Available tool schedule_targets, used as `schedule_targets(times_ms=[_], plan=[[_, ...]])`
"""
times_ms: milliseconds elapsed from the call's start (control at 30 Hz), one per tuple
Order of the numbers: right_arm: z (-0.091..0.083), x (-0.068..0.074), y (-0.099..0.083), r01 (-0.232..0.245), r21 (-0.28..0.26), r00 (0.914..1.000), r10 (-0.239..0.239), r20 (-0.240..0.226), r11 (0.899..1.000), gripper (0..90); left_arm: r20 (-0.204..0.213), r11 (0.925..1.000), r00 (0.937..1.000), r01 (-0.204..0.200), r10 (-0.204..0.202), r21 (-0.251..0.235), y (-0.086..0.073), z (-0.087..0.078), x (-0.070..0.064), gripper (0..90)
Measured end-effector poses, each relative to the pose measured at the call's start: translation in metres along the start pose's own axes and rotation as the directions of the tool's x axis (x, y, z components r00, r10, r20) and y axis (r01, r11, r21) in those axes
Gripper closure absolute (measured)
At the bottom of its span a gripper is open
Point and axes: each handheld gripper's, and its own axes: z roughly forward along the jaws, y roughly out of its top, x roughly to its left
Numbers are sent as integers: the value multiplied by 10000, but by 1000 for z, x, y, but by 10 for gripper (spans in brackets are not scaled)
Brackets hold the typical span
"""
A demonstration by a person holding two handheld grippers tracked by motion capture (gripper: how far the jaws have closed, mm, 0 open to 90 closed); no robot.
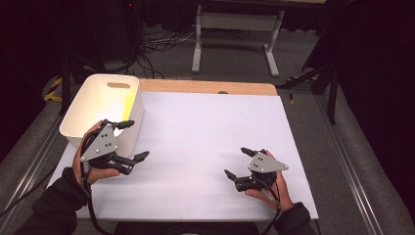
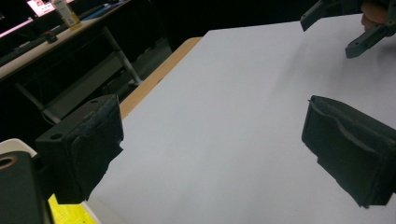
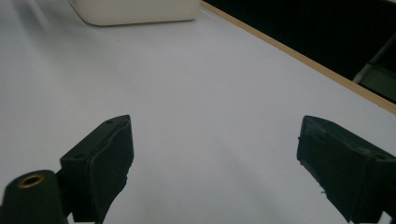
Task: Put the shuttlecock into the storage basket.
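My left gripper [image 1: 134, 140] hovers at the table's left, right beside the white bin [image 1: 85, 110], jaws spread wide with nothing between them. In the left gripper view its jaws [image 2: 212, 156] frame bare white table, and the other gripper [image 2: 343, 28] shows at the top right. My right gripper [image 1: 238, 161] is held low over the right front of the white table [image 1: 205, 132], open and empty. In the right gripper view its jaws [image 3: 215, 163] stand apart over the white surface, with the bin [image 3: 135, 10] at the top left.
The white bin has a handle slot and a yellow glow inside; something yellow [image 2: 65, 212] shows at the bottom left of the left gripper view. A wooden strip [image 1: 205, 87] edges the far side of the table. Beyond stand a desk frame [image 1: 237, 34], cables and dark floor.
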Motion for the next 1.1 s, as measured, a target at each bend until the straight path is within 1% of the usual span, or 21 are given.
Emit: schedule_targets(times_ms=[133, 300, 333, 400, 500, 533, 600, 733, 767, 867, 1000, 1067, 1100], plan=[[0, 1, 0, 36, 2, 10000, -36, 0, 10000, 121, 52, 10000, 10000, -35, 35, 17, -2, 1, -4, 61], [-1, 2, 0, 52, -1, 10000, -52, 39, 10000, 121, 127, 9999, 9999, -24, 23, 115, -11, 4, -11, 61], [-1, 2, 0, 56, 4, 10000, -56, 41, 10000, 122, 132, 9998, 9999, -96, 94, 183, -12, 5, -12, 61], [-1, 3, 0, 77, 19, 10000, -77, 47, 10000, 121, 187, 9998, 9998, -50, 46, 194, -14, 5, -14, 61], [-1, 3, 0, 103, 15, 9999, -103, 65, 9999, 121, 135, 9994, 9998, -167, 163, 307, -20, 7, -18, 62], [-2, 4, 0, 115, 26, 9999, -115, 67, 9999, 121, 124, 9993, 9998, -160, 156, 334, -22, 7, -19, 62], [-2, 5, 0, 127, 20, 9999, -127, 83, 9999, 120, 210, 9994, 9998, -23, 16, 347, -27, 9, -21, 63], [-2, 5, 0, 159, 34, 9998, -160, 98, 9999, 118, 200, 9987, 9998, -80, 70, 508, -34, 11, -24, 63], [-2, 6, 0, 175, 39, 9998, -176, 99, 9998, 118, 234, 9987, 9997, -39, 26, 515, -36, 11, -24, 63], [-1, 7, 0, 204, 60, 9997, -205, 106, 9998, 117, 213, 9985, 9998, 42, -53, 542, -44, 11, -26, 64], [-1, 9, -1, 250, 86, 9996, -251, 124, 9996, 117, 77, 9983, 10000, 26, -30, 579, -57, 11, -31, 64], [-1, 10, -1, 267, 87, 9995, -268, 149, 9996, 116, 42, 9984, 9999, 142, -144, 543, -64, 10, -34, 66], [-1, 10, -1, 280, 92, 9995, -281, 155, 9996, 116, 1, 9983, 9999, 101, -101, 578, -67, 10, -34, 66]])
